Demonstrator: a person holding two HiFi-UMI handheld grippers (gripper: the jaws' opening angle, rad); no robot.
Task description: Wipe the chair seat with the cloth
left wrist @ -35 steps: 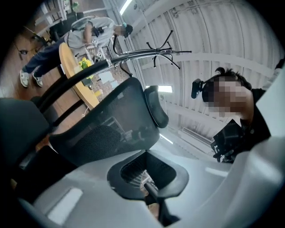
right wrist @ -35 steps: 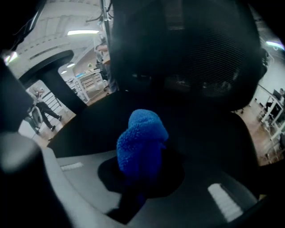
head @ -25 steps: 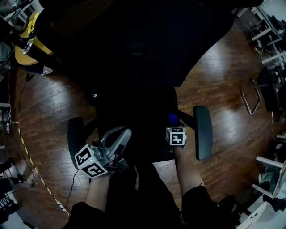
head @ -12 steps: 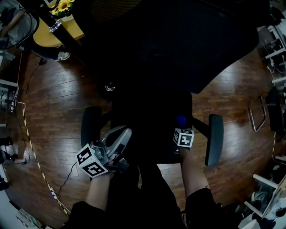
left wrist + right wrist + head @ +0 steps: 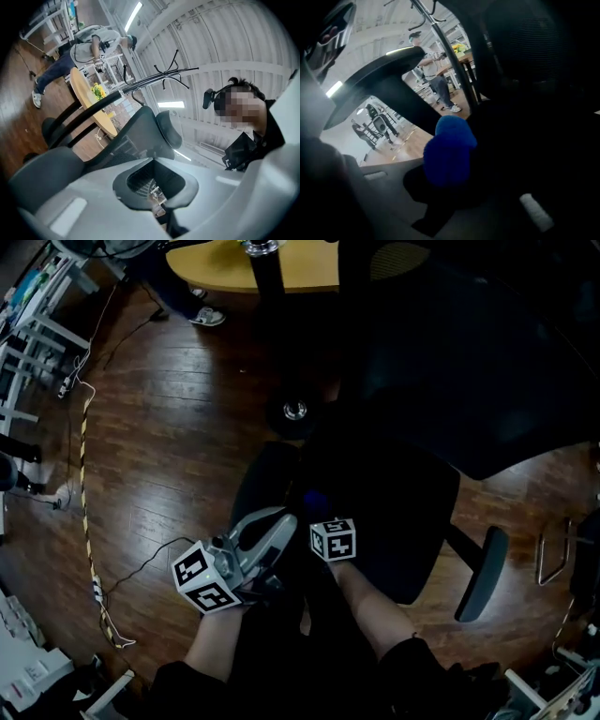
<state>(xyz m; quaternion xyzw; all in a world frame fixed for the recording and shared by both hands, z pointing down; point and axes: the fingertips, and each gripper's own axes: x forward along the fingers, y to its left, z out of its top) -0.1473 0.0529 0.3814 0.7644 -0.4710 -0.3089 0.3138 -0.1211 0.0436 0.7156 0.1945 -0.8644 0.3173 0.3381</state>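
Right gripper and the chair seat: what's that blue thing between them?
A bunched blue cloth, clamped in the jaws of the right gripper, over the black chair seat; the right gripper view shows it clearest.

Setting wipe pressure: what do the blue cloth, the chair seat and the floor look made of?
Cloth: soft, fuzzy blue fabric, likely microfibre, judging by its blurred, puffy edge. Chair seat: matte black, no gloss; fabric or mesh, too dark to tell. Floor: glossy dark wood planks or laminate, with board seams and light reflections.

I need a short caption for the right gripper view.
Right tool holding a blue cloth beside the black chair.
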